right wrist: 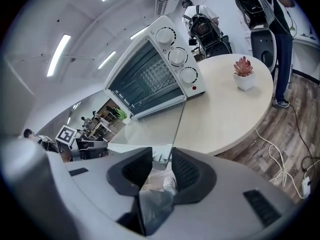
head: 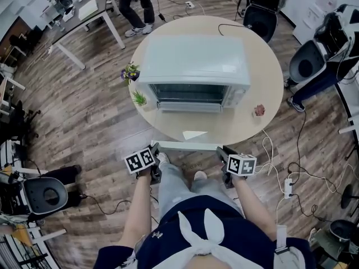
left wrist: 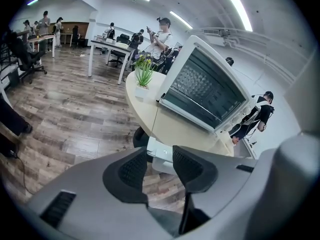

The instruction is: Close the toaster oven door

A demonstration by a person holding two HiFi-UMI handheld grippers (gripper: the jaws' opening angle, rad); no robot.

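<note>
The white toaster oven point(head: 193, 60) stands on a round beige table point(head: 263, 77). Its glass door point(head: 168, 129) hangs open, lying flat toward me past the table edge. The door's white handle bar point(head: 188, 146) runs along its near edge. My left gripper point(head: 155, 150) is shut on the handle's left end, and the white bar point(left wrist: 159, 153) fills the gap between its pads. My right gripper point(head: 221, 152) is shut on the right end, where the handle point(right wrist: 161, 157) sits between its pads. The oven's three knobs point(right wrist: 178, 57) and its dark cavity point(right wrist: 145, 81) show in the right gripper view.
On the table stand a purple flower pot point(head: 130, 72), a green plant point(head: 138, 98) and a pink succulent point(head: 259, 110). An office chair point(head: 47, 195) is at my left and cables with a power strip point(head: 289, 186) at my right. People stand by desks point(left wrist: 107, 46) behind.
</note>
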